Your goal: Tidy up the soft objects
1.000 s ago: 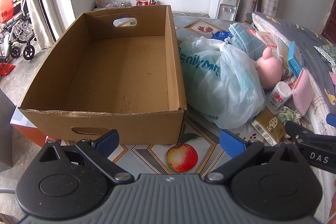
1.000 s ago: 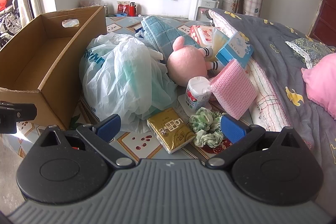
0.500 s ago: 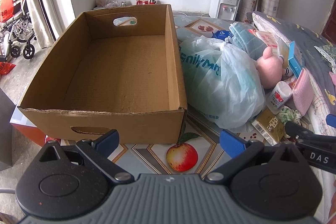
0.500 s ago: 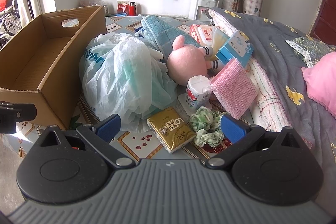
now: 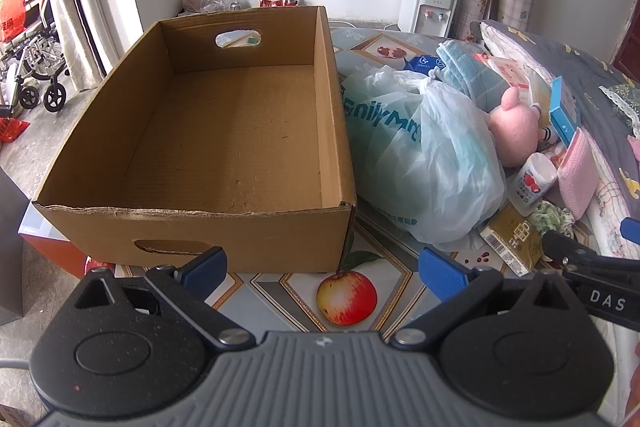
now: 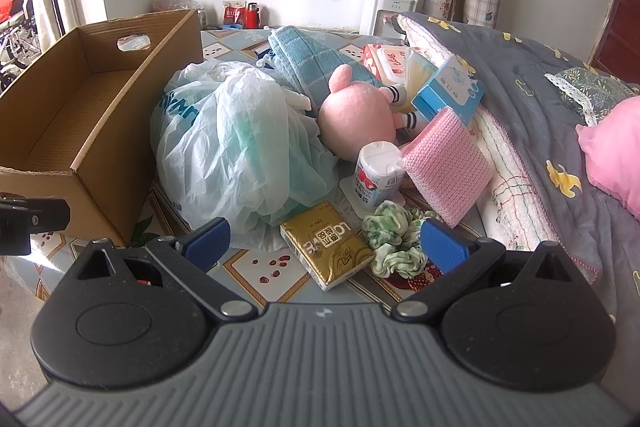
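Observation:
An open brown cardboard box (image 5: 224, 131) stands empty on the patterned mat; it also shows in the right wrist view (image 6: 92, 107). Right of it lie a stuffed pale plastic bag (image 6: 236, 151), a pink plush toy (image 6: 356, 115), a blue folded towel (image 6: 316, 63), a pink knitted pad (image 6: 448, 163) and a green scrunchie (image 6: 396, 235). My left gripper (image 5: 322, 269) is open and empty in front of the box. My right gripper (image 6: 324, 245) is open and empty, just short of a gold packet (image 6: 324, 243) and the scrunchie.
A small white bottle (image 6: 378, 173), a blue carton (image 6: 448, 95) and a tissue pack (image 6: 388, 61) lie among the soft things. A grey quilt (image 6: 540, 99) and pink pillow (image 6: 612, 147) are at right. A water dispenser (image 5: 428, 3) stands at the wall.

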Available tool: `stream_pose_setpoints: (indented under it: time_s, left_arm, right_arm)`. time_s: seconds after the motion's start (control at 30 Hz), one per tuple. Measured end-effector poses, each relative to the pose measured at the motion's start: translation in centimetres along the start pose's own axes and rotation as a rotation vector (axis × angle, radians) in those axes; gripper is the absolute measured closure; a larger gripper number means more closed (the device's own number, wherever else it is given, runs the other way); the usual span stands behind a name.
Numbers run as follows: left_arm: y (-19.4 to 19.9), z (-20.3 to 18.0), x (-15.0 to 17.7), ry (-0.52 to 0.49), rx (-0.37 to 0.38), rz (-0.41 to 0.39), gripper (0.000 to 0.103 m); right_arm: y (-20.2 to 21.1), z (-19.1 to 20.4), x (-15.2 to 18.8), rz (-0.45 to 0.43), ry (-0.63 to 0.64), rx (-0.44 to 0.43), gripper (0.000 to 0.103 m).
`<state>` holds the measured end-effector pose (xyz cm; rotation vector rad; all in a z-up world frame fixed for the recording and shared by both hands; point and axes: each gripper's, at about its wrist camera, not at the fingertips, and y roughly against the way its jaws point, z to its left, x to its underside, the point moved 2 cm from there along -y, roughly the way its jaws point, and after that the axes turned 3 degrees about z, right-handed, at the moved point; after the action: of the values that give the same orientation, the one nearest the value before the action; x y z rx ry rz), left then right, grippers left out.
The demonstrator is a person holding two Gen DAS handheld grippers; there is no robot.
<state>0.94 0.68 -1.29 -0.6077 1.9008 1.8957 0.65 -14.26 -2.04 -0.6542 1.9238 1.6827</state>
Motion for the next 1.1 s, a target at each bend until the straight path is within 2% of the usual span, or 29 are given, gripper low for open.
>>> stream_pose_setpoints:
  time_s: [0.3, 0.47, 0.6, 0.7, 0.83, 0.9, 1.0, 1.1]
  left_arm:
    - [-0.2, -0.3, 0.4, -0.011, 0.002, -0.002, 0.001]
    - [0.7, -1.9, 0.5, -0.064, 0.022, -0.057, 0.001]
    - [1.4, -4.5, 0.5, -0.143, 0.062, -0.104, 0.001]
    - [1.5, -7.1, 0.7, -0.222, 0.136, -0.127, 0.001]
    - [0.5, -10.3, 0.8, -0.269, 0.272, -0.122, 0.001]
    - [-0.3, -12.0, 0.8, -0.284, 0.327, -0.131, 0.001]
    - [-1.4, -14.5, 0.8, -0.308, 0.371, -0.152, 0.001]
    - [-2.4, -17.0, 0.7, -0.334, 0.408, -0.182, 0.004]
  right_arm:
    - [-0.4, -0.5, 0.8, 0.004, -0.018, -0.003, 0.001]
    - [-0.2, -3.3, 1.8, -0.015, -0.084, 0.006, 0.001]
    - [0.1, -6.6, 2.3, -0.034, -0.115, 0.063, 0.001]
    - [0.4, -8.8, 2.3, -0.058, -0.091, 0.109, 0.001]
    - [1.3, -12.4, 1.4, -0.12, 0.03, 0.146, 0.001]
    - [1.5, -13.7, 0.6, -0.12, 0.096, 0.127, 0.001]
    - [1.1, -15.4, -0.9, -0.105, 0.165, 0.087, 0.001]
    - [-0.1, -16.2, -2.4, -0.09, 0.222, 0.013, 0.001]
